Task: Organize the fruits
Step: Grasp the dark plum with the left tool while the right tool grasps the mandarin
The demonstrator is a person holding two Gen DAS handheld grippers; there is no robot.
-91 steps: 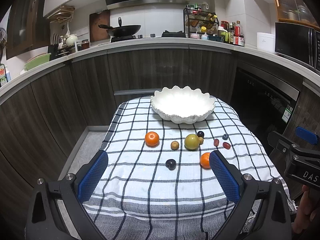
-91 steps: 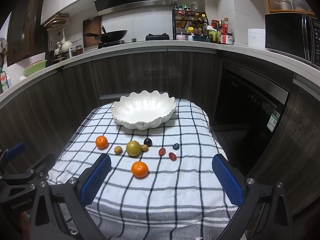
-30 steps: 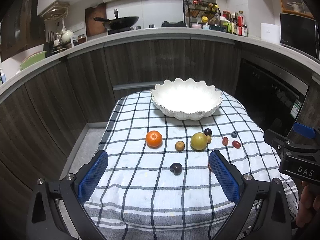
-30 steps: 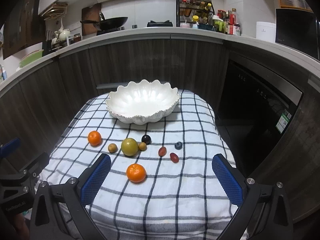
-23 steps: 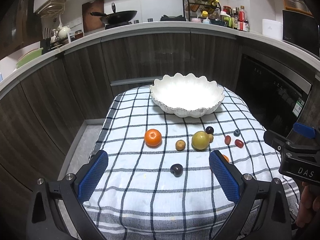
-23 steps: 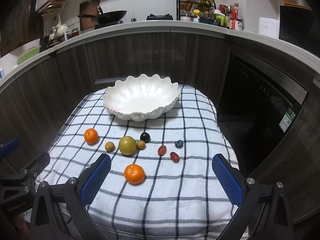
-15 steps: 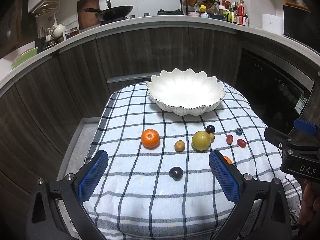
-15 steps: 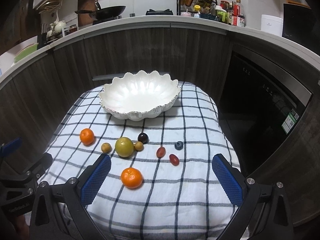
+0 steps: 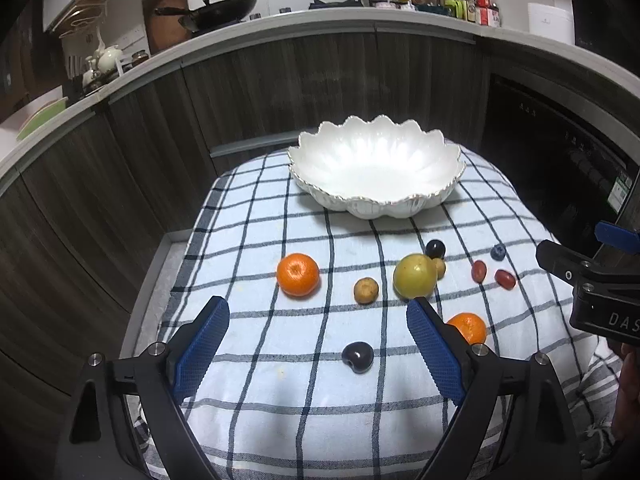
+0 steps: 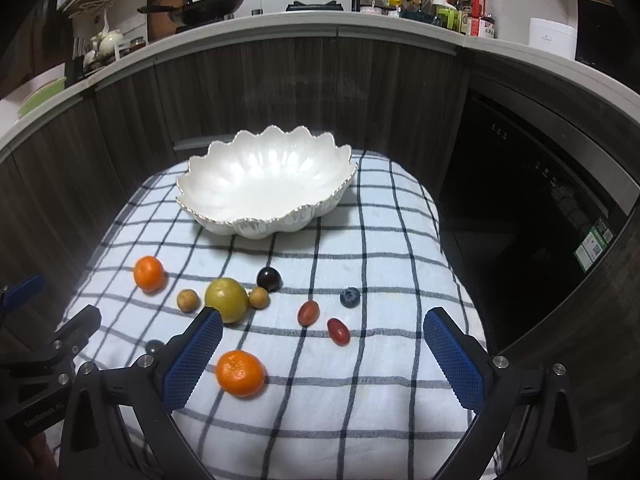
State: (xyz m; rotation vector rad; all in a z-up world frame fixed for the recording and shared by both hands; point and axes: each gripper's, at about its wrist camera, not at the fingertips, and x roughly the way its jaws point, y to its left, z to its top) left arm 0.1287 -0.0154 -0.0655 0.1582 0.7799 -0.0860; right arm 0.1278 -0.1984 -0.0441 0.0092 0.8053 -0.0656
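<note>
Left wrist view: the left gripper (image 9: 316, 340), jaws closing with nothing between them, lines up on the dark heart-shaped cherry (image 9: 357, 357); the right gripper (image 10: 322, 354) gapes empty over loose fruit before the scalloped white ceramic bowl (image 9: 376, 200).

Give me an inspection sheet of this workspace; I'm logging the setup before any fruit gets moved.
Surface: checked cloth covers the table.
Job's things: white bowl holds no fruit; two oranges, green fruit, two brown fruits, two dark fruits, blueberry and two red fruits lie loose on the cloth.
Clutter: nothing seen.
Grippers: left claw closing, nothing between its jaws; right claw open, holding nothing.
Cables: nothing seen.
Surroundings: wok, bottles on the counter.
</note>
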